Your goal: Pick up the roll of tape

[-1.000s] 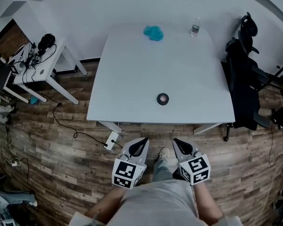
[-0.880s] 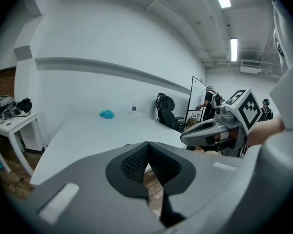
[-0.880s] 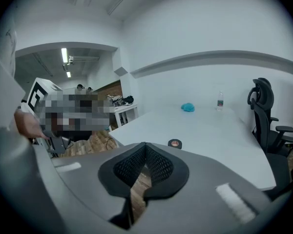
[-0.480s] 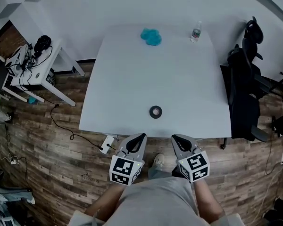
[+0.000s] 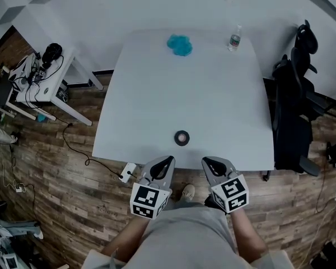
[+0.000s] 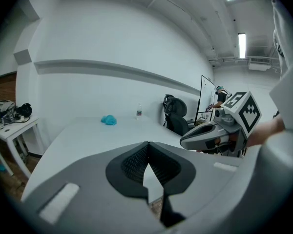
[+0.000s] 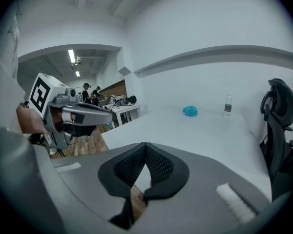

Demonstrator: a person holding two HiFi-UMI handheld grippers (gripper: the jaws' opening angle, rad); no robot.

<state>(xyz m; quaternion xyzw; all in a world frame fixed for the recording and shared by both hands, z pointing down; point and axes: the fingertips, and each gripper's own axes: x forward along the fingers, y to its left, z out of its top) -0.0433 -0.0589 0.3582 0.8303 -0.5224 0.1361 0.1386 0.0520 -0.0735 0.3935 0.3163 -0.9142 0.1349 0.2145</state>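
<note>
You are holding both grippers at the lower centre of the head view, just short of the near edge of the table (image 5: 213,94). The left gripper (image 5: 168,159) is keeping its jaws together at the tips, with nothing between the ribbed black pads (image 6: 132,162). The right gripper (image 5: 205,161) is doing likewise. The tape (image 5: 182,138), a small dark ring with a paler middle, is lying flat on the smooth white top, low centre, near that edge. It is showing too small to make out its texture. A crumpled blue cloth (image 5: 180,44) and a clear bottle (image 5: 233,38) are sitting along the far edge.

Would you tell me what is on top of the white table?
A roll of tape near the front edge; a blue crumpled object and a bottle at the far edge. The tabletop hides whatever lies beneath.
</note>
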